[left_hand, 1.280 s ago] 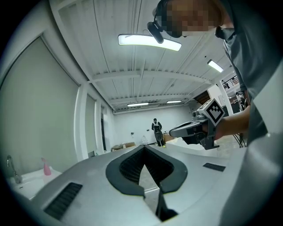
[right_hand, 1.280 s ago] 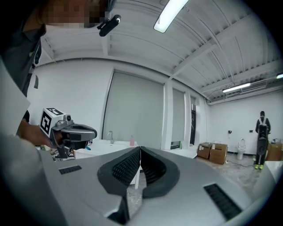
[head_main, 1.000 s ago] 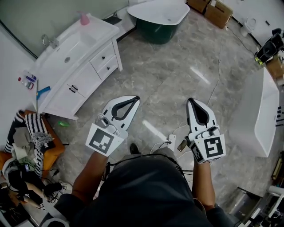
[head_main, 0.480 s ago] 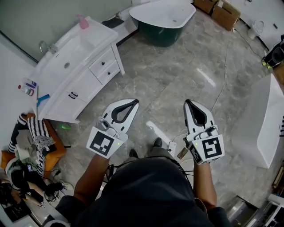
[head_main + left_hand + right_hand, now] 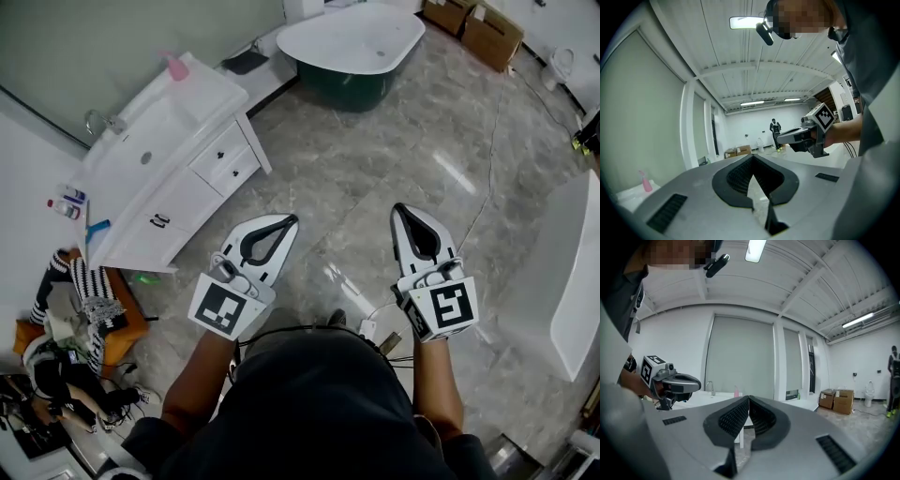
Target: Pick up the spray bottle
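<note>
Up at eleven o'clock in the head view, the spray bottle [image 5: 177, 66], pink, stands upright on the far end of the vanity [image 5: 173, 202], close to the wall and beyond the basin and faucet [image 5: 105, 120]. The vanity's front edge runs diagonally, and its near corner lies at ten o'clock from the left gripper [image 5: 291, 220], well apart from it. A bathtub [image 5: 394, 52] sits at twelve o'clock past the vanity's far end, with a strip of floor [image 5: 375, 159] between them. A second tub [image 5: 574, 281] lines the right edge at three o'clock. Between these the floor lies open ahead. At eight o'clock a cluttered seat [image 5: 89, 309] stands beside the vanity. Both grippers are held out level, side by side and apart. The left points toward one o'clock and the right gripper [image 5: 398, 208] toward eleven. Each pair of jaws is closed tip to tip, with nothing between them.
</note>
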`<action>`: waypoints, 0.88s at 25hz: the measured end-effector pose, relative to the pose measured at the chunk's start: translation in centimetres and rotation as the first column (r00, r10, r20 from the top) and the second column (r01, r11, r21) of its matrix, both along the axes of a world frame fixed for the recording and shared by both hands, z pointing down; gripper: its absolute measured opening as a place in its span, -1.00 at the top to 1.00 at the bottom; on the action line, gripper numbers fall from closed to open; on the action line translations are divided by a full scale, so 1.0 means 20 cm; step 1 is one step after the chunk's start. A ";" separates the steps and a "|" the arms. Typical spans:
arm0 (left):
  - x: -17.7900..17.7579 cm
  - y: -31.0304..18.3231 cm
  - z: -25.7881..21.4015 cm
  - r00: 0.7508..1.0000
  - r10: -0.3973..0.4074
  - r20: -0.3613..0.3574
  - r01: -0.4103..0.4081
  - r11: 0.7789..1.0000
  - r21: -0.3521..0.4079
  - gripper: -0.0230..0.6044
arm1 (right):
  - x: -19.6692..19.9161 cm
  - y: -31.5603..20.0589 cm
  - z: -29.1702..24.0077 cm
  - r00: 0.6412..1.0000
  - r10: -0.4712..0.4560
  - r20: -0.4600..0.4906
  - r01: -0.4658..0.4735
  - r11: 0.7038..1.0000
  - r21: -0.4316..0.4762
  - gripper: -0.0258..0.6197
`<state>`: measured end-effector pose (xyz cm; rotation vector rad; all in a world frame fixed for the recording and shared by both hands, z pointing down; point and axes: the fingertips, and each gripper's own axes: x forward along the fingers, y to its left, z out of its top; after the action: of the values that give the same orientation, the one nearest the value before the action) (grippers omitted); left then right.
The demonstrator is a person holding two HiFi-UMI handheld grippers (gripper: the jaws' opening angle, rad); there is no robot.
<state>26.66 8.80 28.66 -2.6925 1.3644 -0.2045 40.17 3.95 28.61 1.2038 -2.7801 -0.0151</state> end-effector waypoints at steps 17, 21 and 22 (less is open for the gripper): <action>-0.58 -0.64 -0.04 0.994 0.101 -0.050 -0.100 0.995 0.028 0.92 | -0.54 -0.54 -0.02 0.993 0.108 -0.045 -0.108 0.994 0.005 0.90; -0.73 -0.76 -0.03 0.993 0.094 -0.066 -0.093 0.995 0.024 0.92 | -0.67 -0.62 0.00 0.991 0.112 -0.074 -0.113 0.993 -0.016 0.90; -0.76 -0.79 -0.03 0.994 0.088 -0.071 -0.087 0.996 0.024 0.92 | -0.70 -0.64 0.00 0.991 0.105 -0.080 -0.107 0.994 -0.018 0.90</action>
<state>11.40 -7.02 28.12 -2.7598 1.2558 -0.0848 26.23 -8.86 28.66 1.3144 -2.6385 -0.0217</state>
